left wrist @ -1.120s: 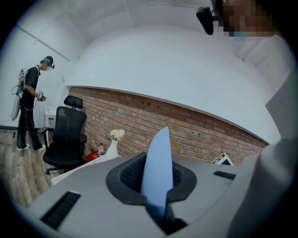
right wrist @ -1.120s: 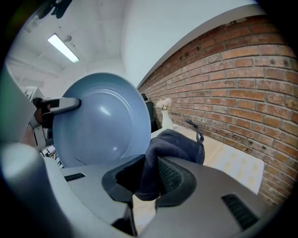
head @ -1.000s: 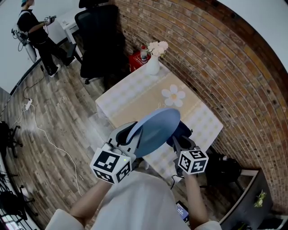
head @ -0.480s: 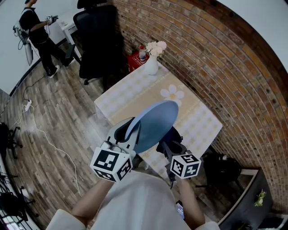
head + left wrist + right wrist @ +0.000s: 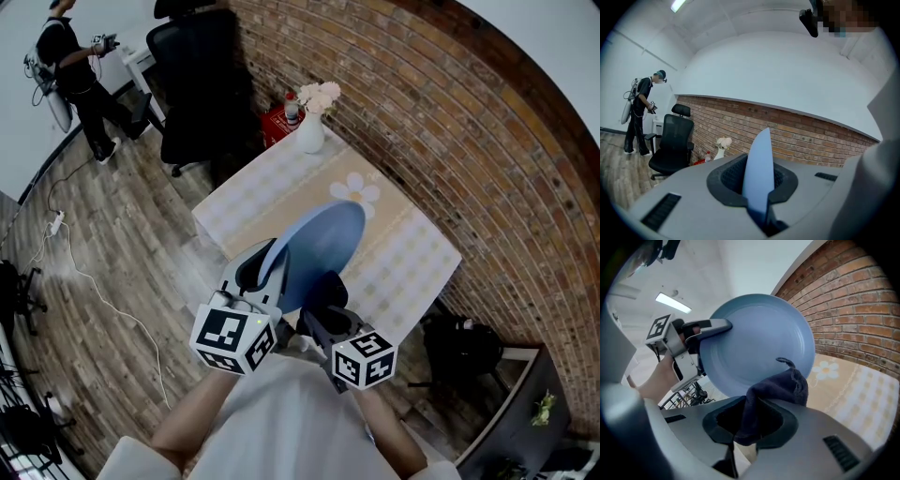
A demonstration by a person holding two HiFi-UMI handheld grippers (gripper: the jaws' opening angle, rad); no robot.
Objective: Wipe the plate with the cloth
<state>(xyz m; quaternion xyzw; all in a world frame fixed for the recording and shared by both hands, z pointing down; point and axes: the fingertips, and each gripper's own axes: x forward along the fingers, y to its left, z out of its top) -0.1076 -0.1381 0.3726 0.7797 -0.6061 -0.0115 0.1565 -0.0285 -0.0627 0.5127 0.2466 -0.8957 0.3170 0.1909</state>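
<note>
A light blue plate point(image 5: 322, 251) is held up on edge above the table, with my left gripper point(image 5: 265, 281) shut on its rim. In the left gripper view the plate point(image 5: 759, 173) shows edge-on between the jaws. My right gripper point(image 5: 323, 314) is shut on a dark navy cloth point(image 5: 776, 392), which bunches out of the jaws and touches the lower part of the plate's point(image 5: 754, 343) face. In the head view the cloth point(image 5: 330, 286) shows as a dark lump against the plate's near side.
Below stands a small table point(image 5: 281, 202) with a checked cloth and a daisy mat point(image 5: 357, 192). At its far corner sit a white vase with flowers point(image 5: 310, 117) and a bottle point(image 5: 291, 110). A black office chair point(image 5: 202, 70) and a person point(image 5: 75, 70) stand beyond. A brick wall point(image 5: 441, 141) runs along the right.
My right gripper with the cloth has slid left and toward me along the plate's face. The plate and left gripper have barely shifted.
</note>
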